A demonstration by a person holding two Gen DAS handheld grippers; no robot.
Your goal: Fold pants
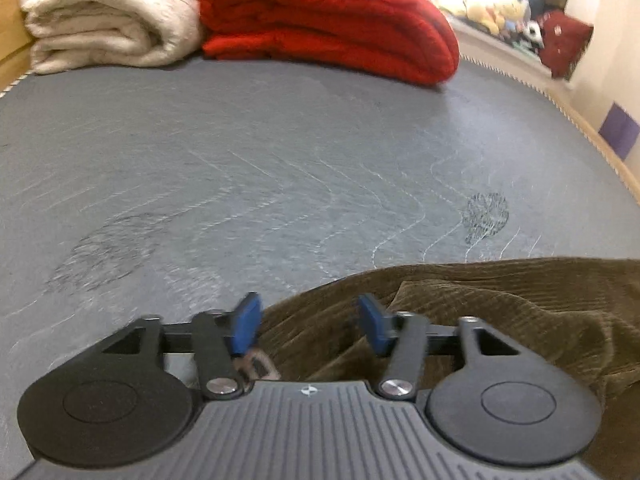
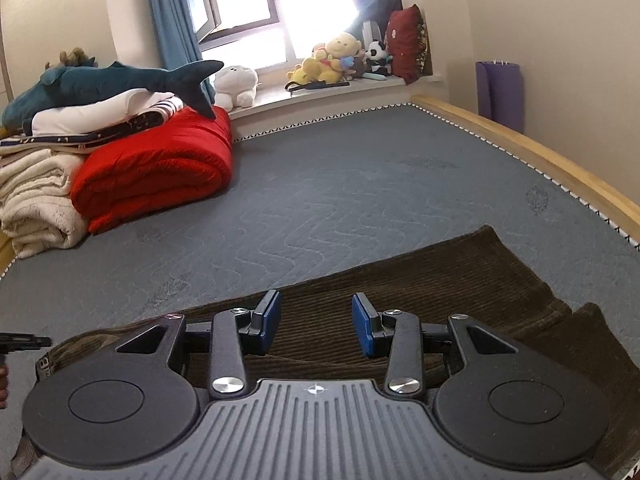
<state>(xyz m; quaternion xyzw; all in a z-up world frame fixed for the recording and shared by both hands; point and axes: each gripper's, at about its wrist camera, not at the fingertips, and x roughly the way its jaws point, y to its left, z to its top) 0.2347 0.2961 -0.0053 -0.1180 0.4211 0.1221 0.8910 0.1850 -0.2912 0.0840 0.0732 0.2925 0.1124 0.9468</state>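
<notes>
Brown corduroy pants lie on the grey quilted mattress, bunched with a raised fold in the left wrist view. In the right wrist view the pants lie flatter, running to the right. My left gripper is open just above the pants' near edge, blue pads apart, nothing between them. My right gripper is open over the pants, nothing between its pads. A dark waistband tag shows under the left finger.
A folded red blanket and cream blanket are stacked at the far left of the mattress, with a plush shark on top. A wooden bed rail runs along the right. Plush toys sit on the windowsill.
</notes>
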